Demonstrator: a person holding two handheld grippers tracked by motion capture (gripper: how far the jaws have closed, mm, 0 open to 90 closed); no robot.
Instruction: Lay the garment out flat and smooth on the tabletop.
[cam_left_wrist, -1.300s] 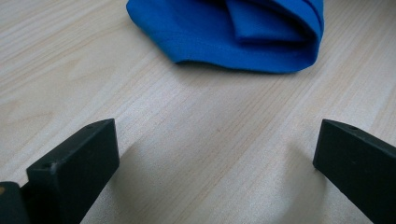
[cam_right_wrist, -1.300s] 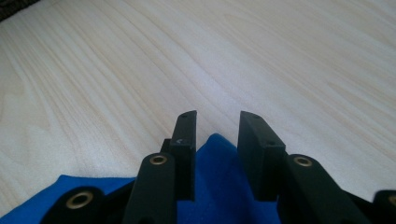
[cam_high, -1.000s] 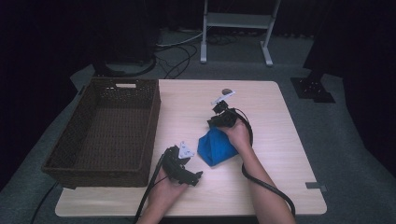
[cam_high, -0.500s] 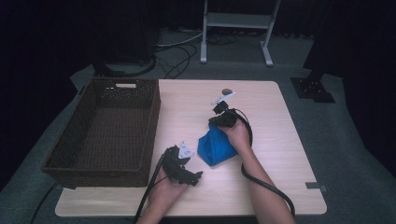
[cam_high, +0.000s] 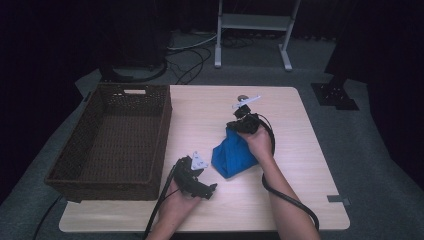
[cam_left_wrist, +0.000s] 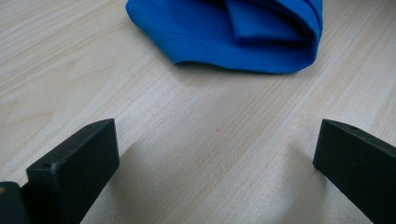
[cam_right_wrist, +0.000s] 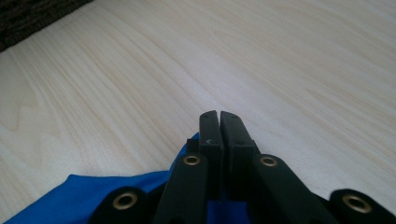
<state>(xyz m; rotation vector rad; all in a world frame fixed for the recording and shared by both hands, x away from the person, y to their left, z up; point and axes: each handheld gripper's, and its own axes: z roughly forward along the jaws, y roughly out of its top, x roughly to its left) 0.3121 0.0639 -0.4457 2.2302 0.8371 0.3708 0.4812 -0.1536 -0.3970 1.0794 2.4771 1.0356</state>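
The light wooden table (cam_high: 310, 200) is carrying everything here, and places below are given relative to the blue cloth (cam_high: 232, 155), which is lying bunched near the table's middle. The dark woven basket (cam_high: 112, 137) is sitting well to the left of the cloth, along the table's left edge. The cloth itself is rising into a peak at its far end, where the right gripper (cam_high: 239, 125) is meeting it; in the right gripper view, its 2 black jaws are standing pressed together with blue fabric bunching around their base, so the right gripper (cam_right_wrist: 219, 122) is pinching a fold of the cloth (cam_right_wrist: 70, 198). Those jaws have just been closing, with the cloth between them. The left gripper (cam_high: 209, 189) is resting on the table just to the near left of the cloth, apart from it. In the left gripper view, its 2 jaws are standing wide apart over bare wood, holding nothing, with the folded cloth (cam_left_wrist: 233, 32) lying beyond them.
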